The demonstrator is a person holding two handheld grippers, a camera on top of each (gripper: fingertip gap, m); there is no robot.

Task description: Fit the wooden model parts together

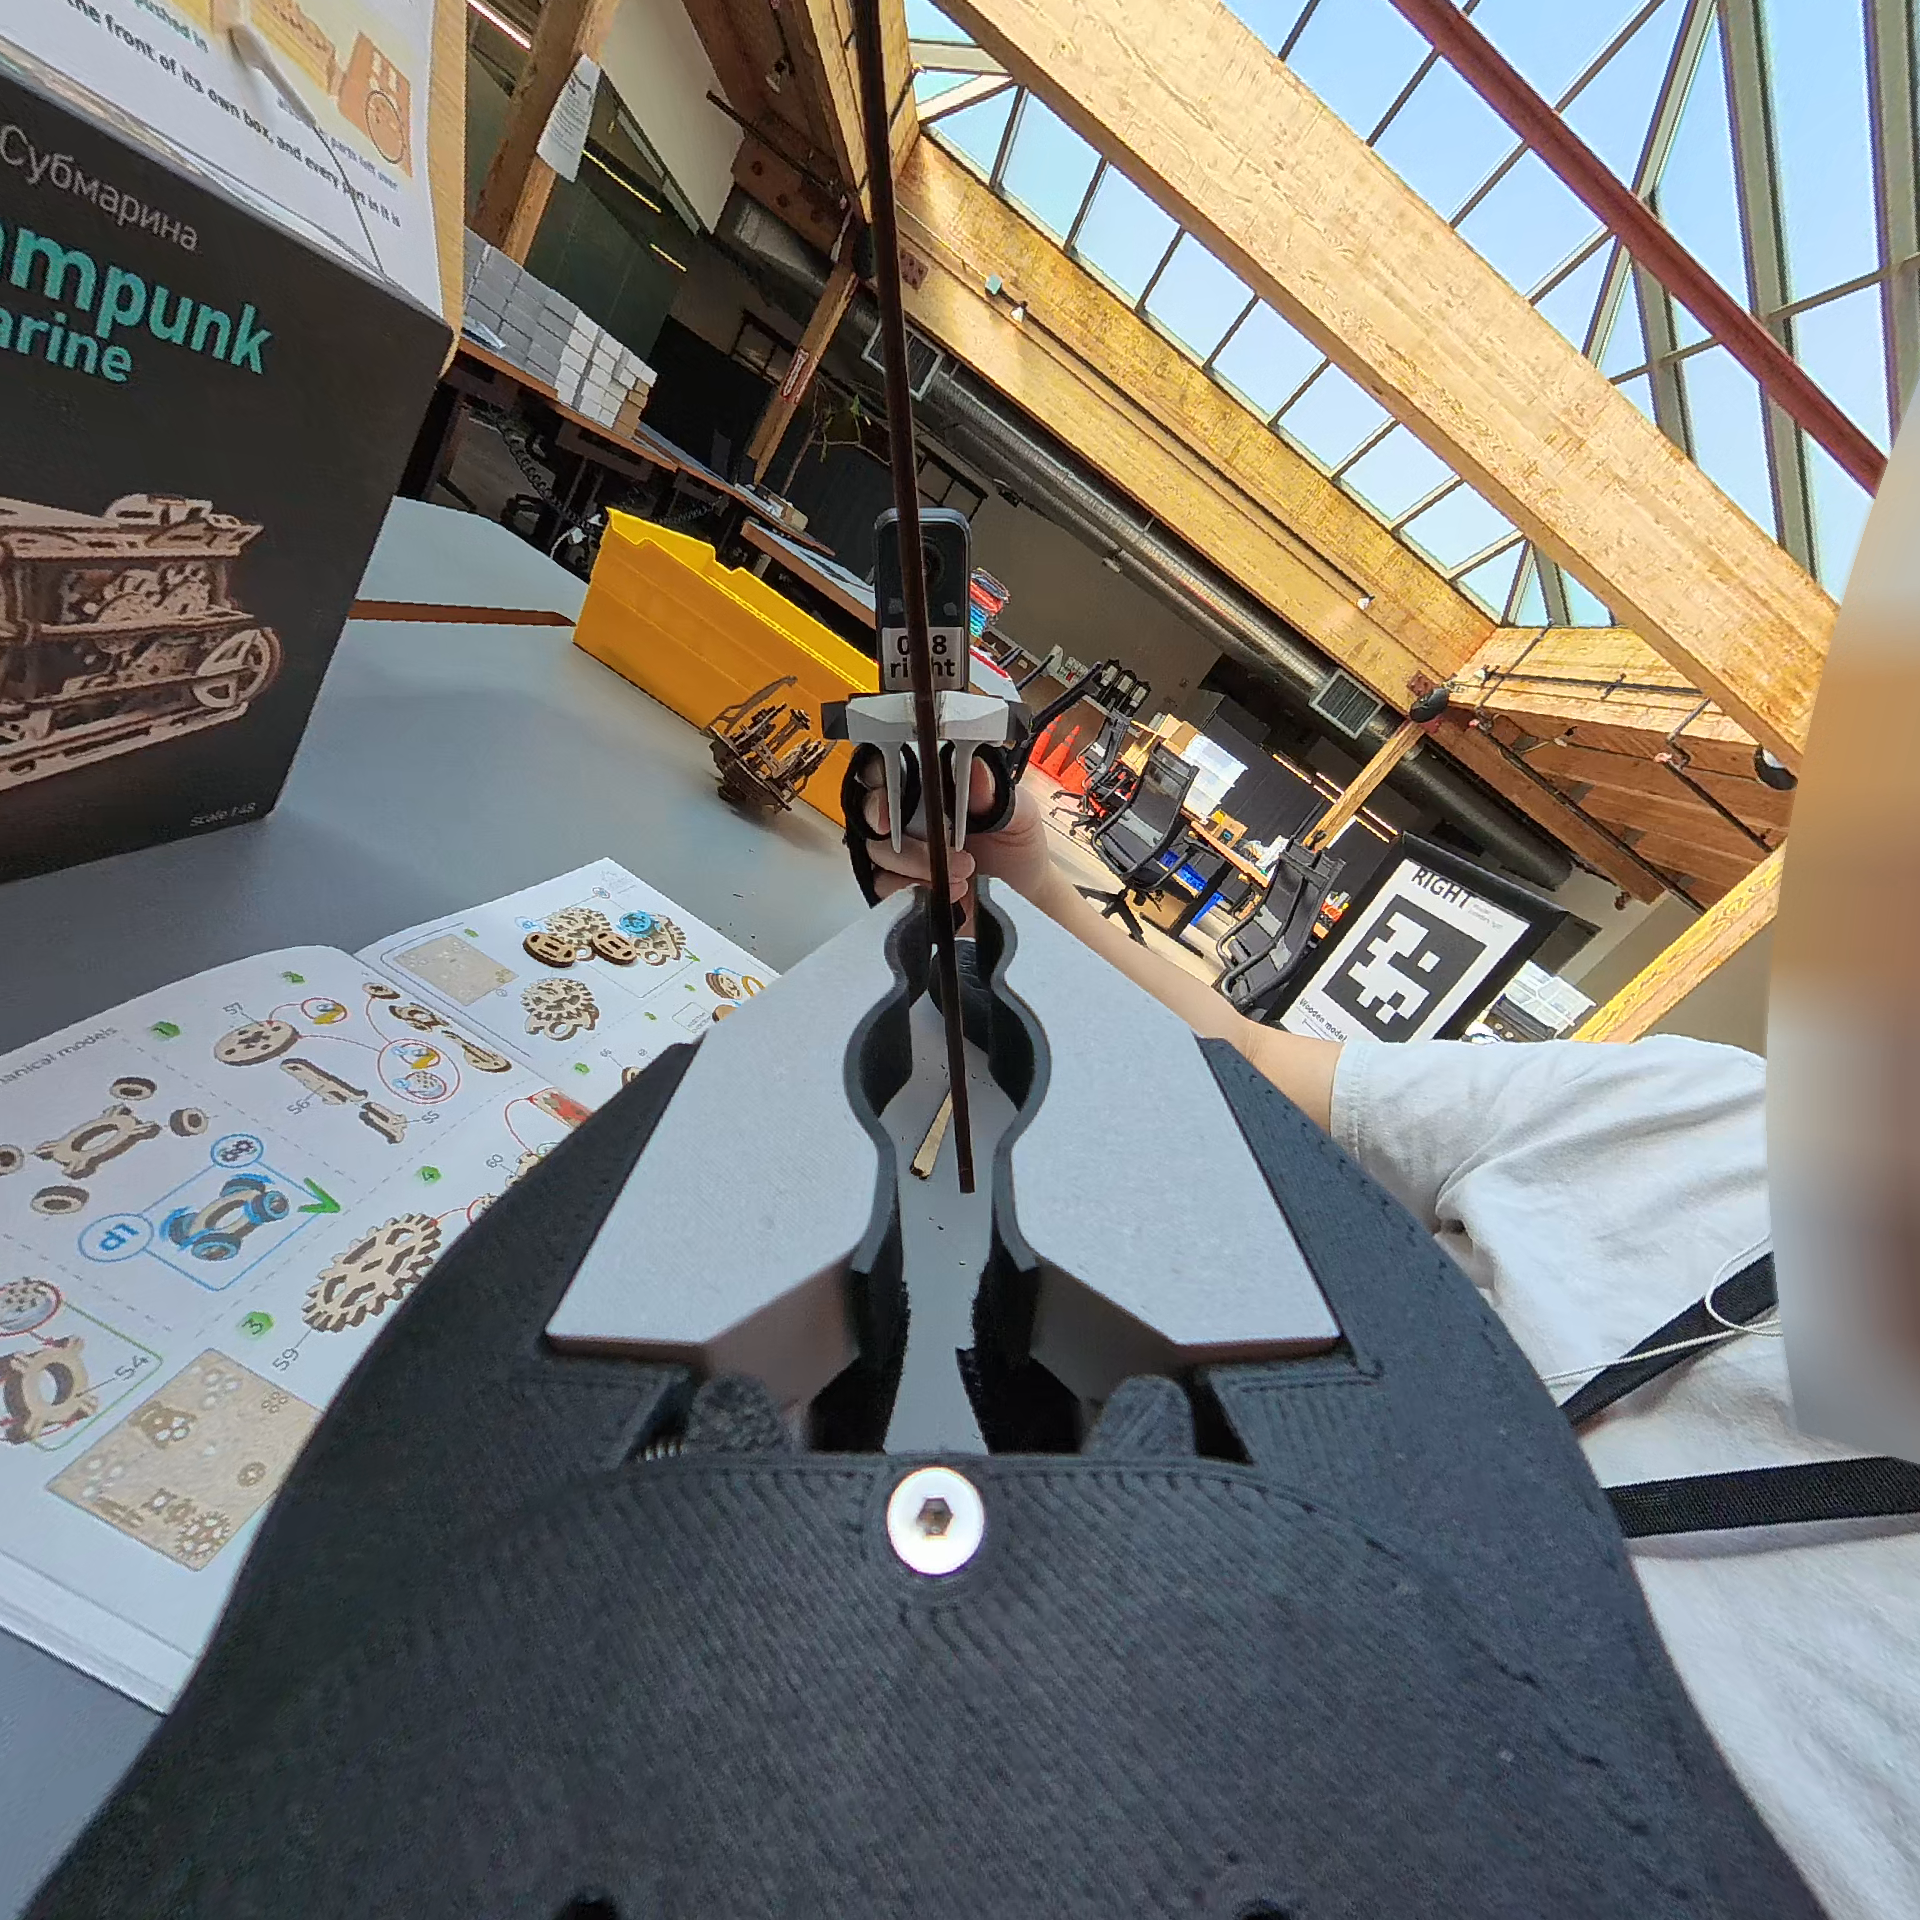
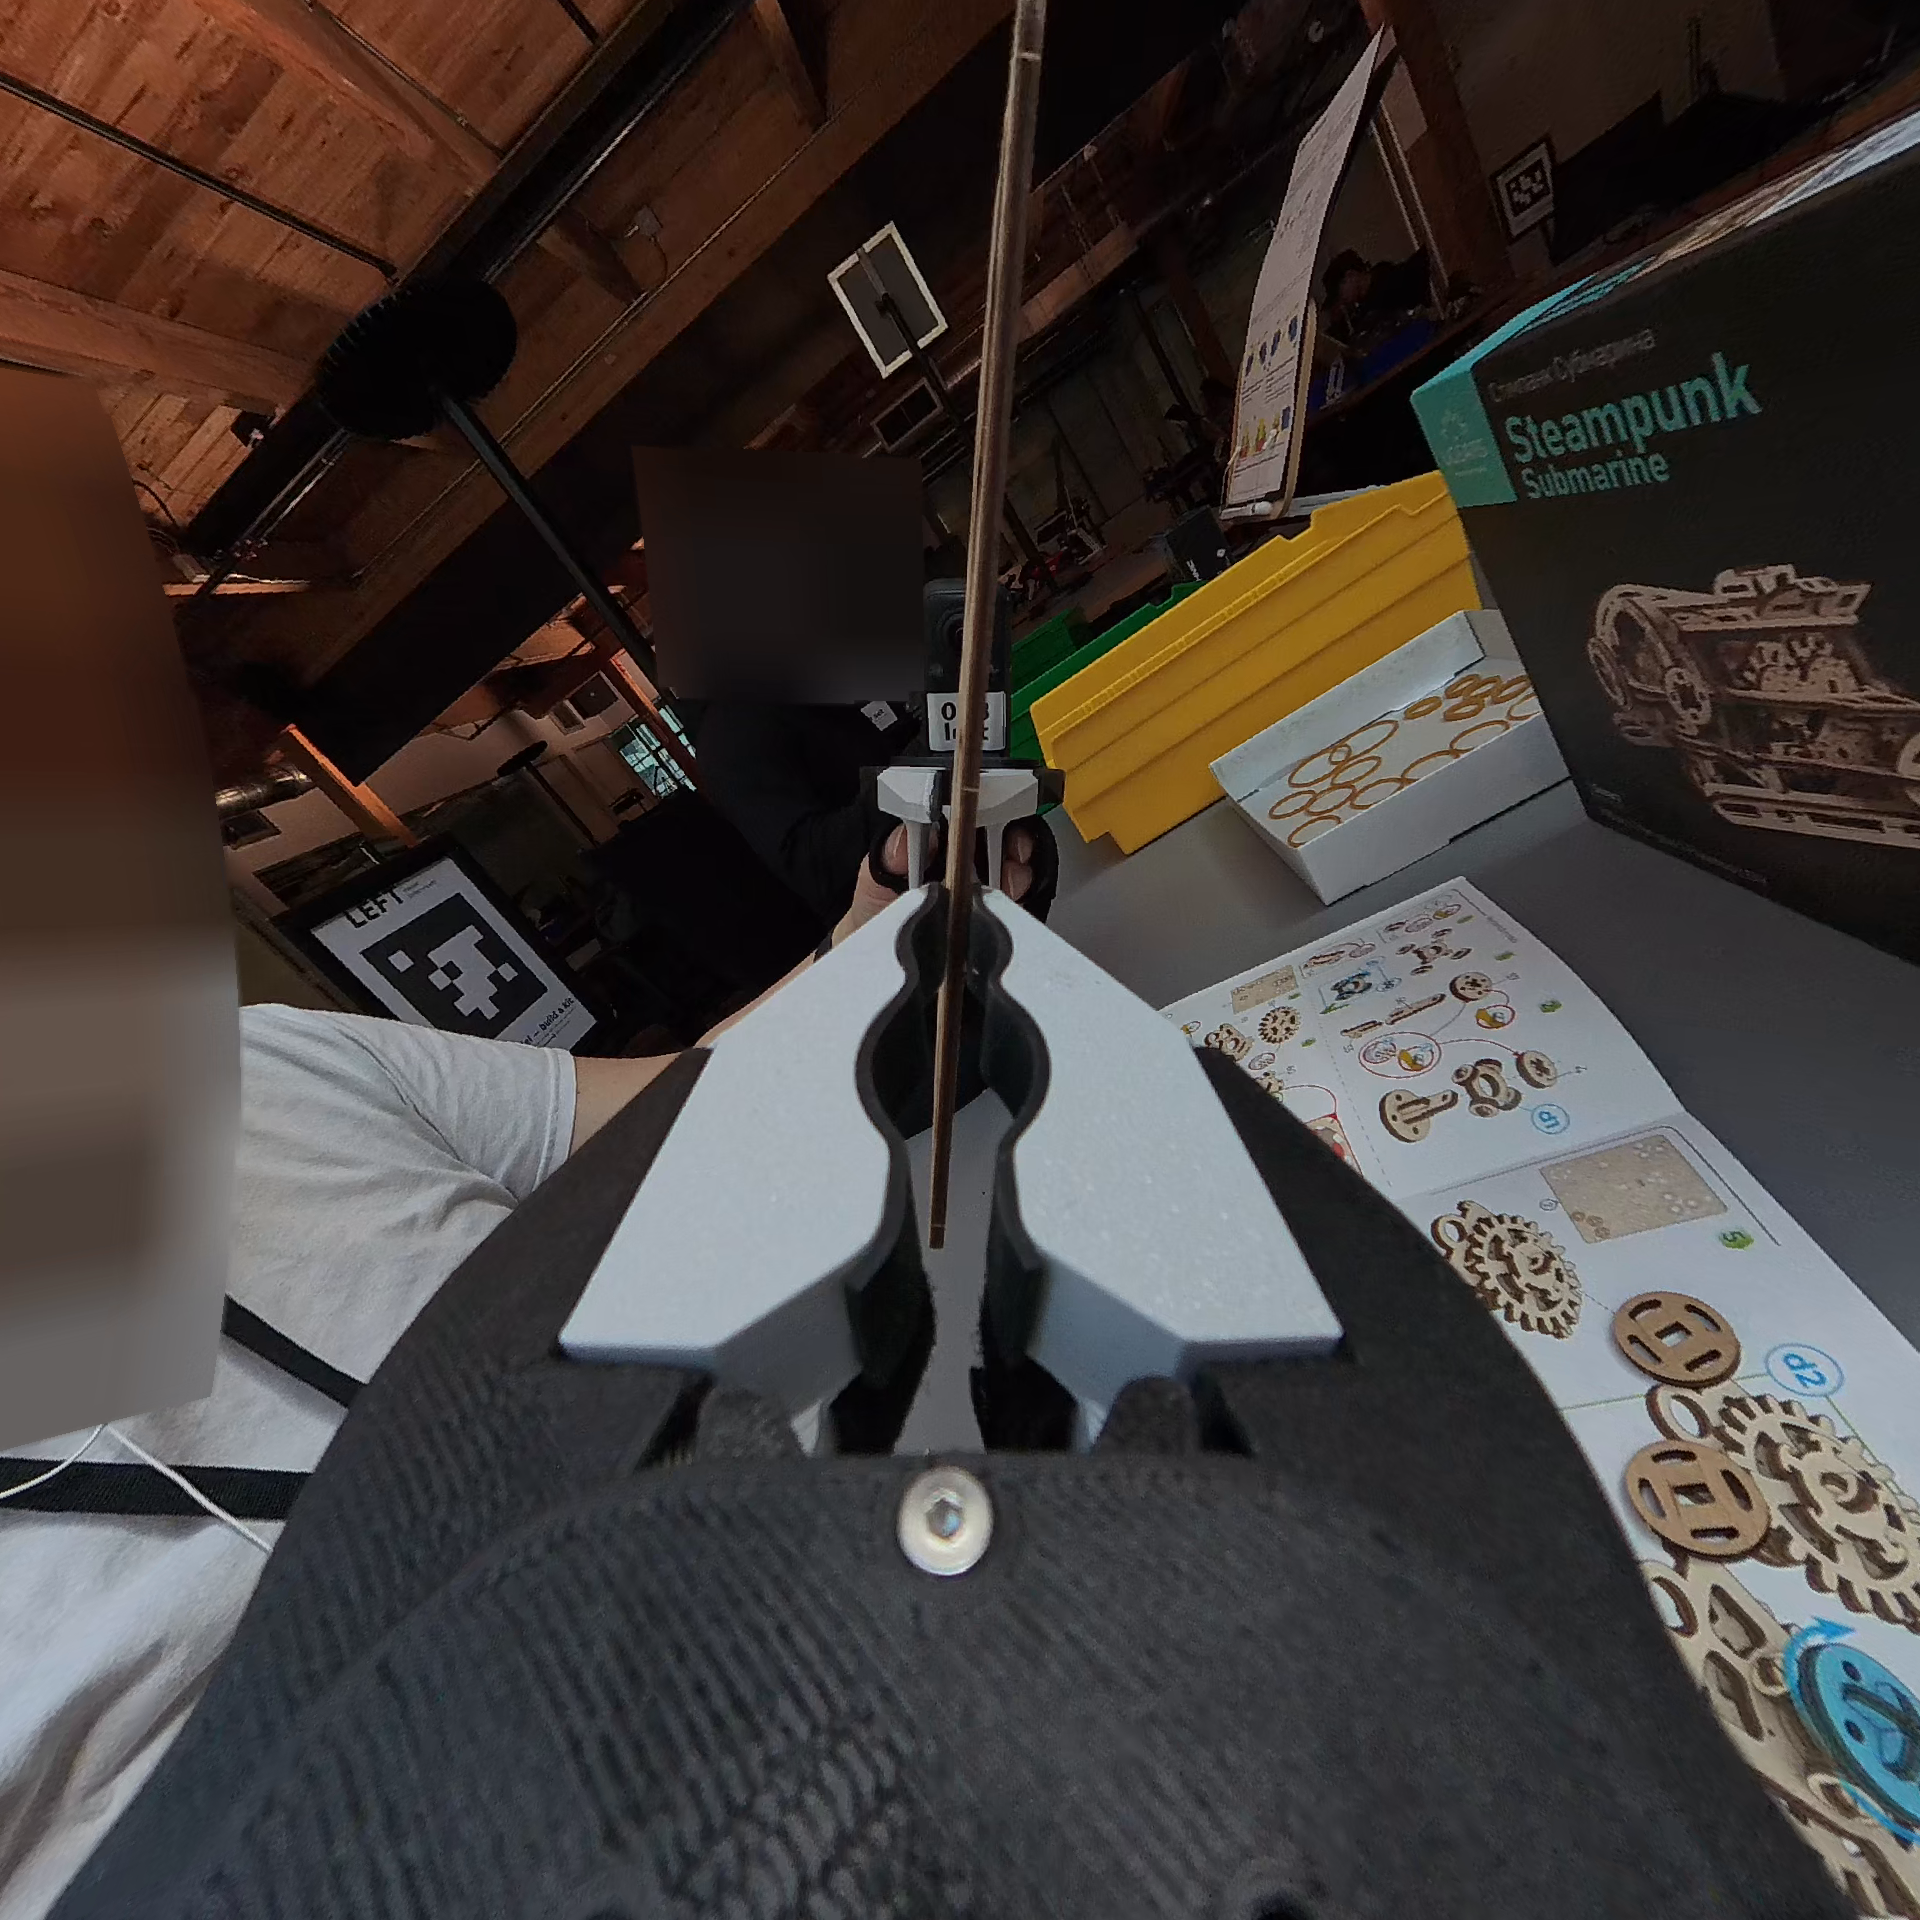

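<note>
Left wrist view: thin wooden sheet [image 1: 906, 520] edge-on, clamped in left claw [image 1: 945, 914].

We find open grey worktop [image 1: 436, 748] between the instruction booklet [image 1: 312, 1143] and the yellow bin [image 1: 707, 634]. The dark model box [image 1: 197, 520] blocks the far side; a small wooden assembly [image 1: 764, 753] stands just beside the bin. Loose wooden discs [image 2: 1678, 1351] lie on the booklet.

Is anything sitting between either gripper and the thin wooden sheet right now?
Nothing visible blocks it. The wooden sheet, seen edge-on, already runs between the jaws of the left gripper and the right gripper. Only a small pale sliver lies beside it inside the left gripper's jaws.
</note>
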